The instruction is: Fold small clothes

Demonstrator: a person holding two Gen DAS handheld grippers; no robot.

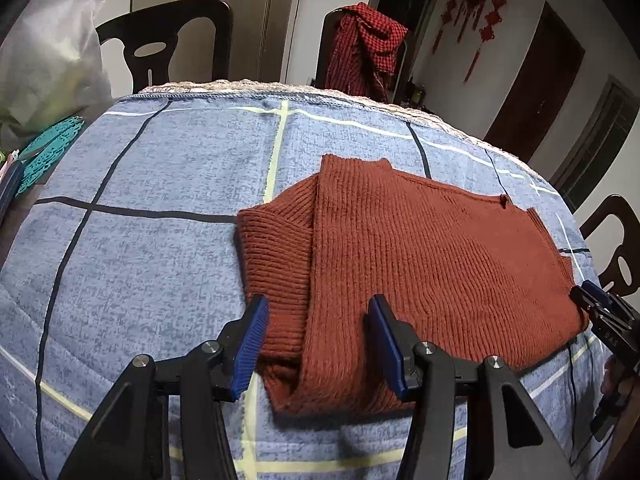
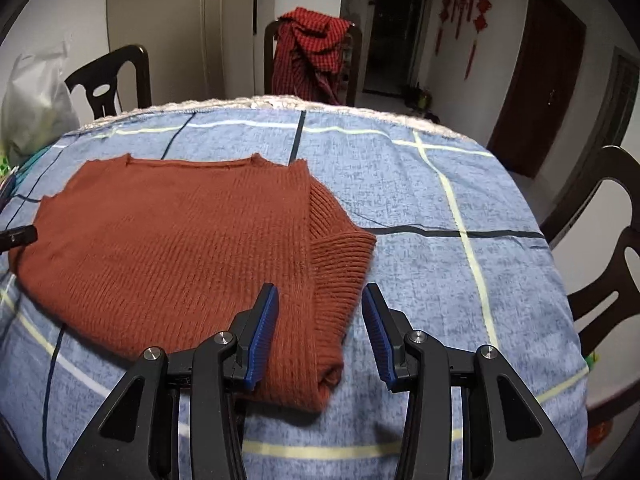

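Observation:
A rust-brown knitted sweater (image 1: pixel 420 248) lies flat on the blue checked tablecloth (image 1: pixel 140 264), its sleeves folded in under the body. My left gripper (image 1: pixel 319 304) hovers open over its near left corner, with the folded sleeve (image 1: pixel 272 256) below the blue pads and nothing pinched. My right gripper (image 2: pixel 321 292) stands open over the near right corner of the sweater (image 2: pixel 172 236), above the ribbed sleeve (image 2: pixel 340 256). The right gripper (image 1: pixel 592 300) also shows at the sweater's right edge in the left wrist view. A black tip of the left gripper (image 2: pixel 18 236) shows at the left edge in the right wrist view.
Dark wooden chairs (image 1: pixel 176 44) ring the round table, one draped with a red checked cloth (image 2: pixel 312 52). A white plastic bag (image 1: pixel 44 64) and a teal lacy item (image 1: pixel 48 152) sit at the table's left side. Another chair (image 2: pixel 608 248) stands close on the right.

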